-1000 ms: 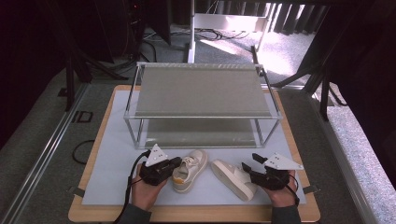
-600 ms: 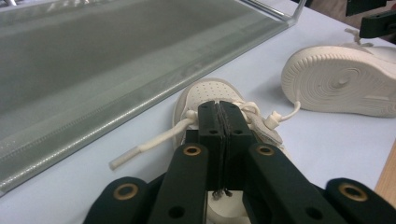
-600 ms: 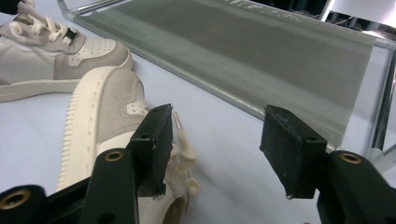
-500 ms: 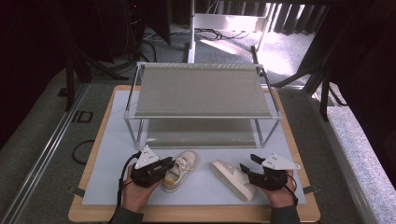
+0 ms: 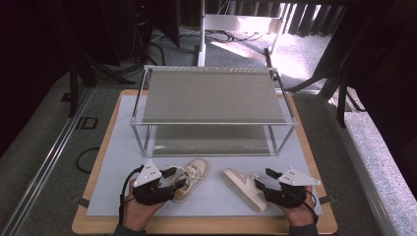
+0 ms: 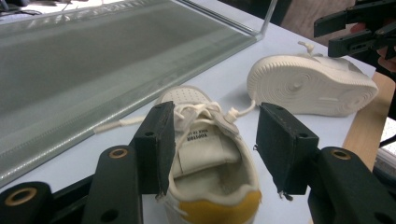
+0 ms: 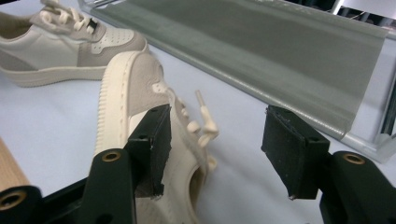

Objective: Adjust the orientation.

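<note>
Two cream sneakers lie on the white mat in front of a rack. One sneaker stands upright, its yellow-tabbed heel toward my left gripper. That gripper is open, its jaws on either side of the heel collar; the left jaw is close against it and the right jaw stands apart. The other sneaker lies on its side, sole toward the left gripper. My right gripper is open at this shoe's laced opening, one jaw over the upper and one out over the mat.
A two-shelf metal rack with grey shelves stands across the middle of the table, its lower shelf just beyond both shoes. The white mat lies on a wooden board. Dark stands and cables surround the table.
The left gripper and the upright sneaker have shifted a little to the left. The right gripper and the sneaker on its side have barely moved.
</note>
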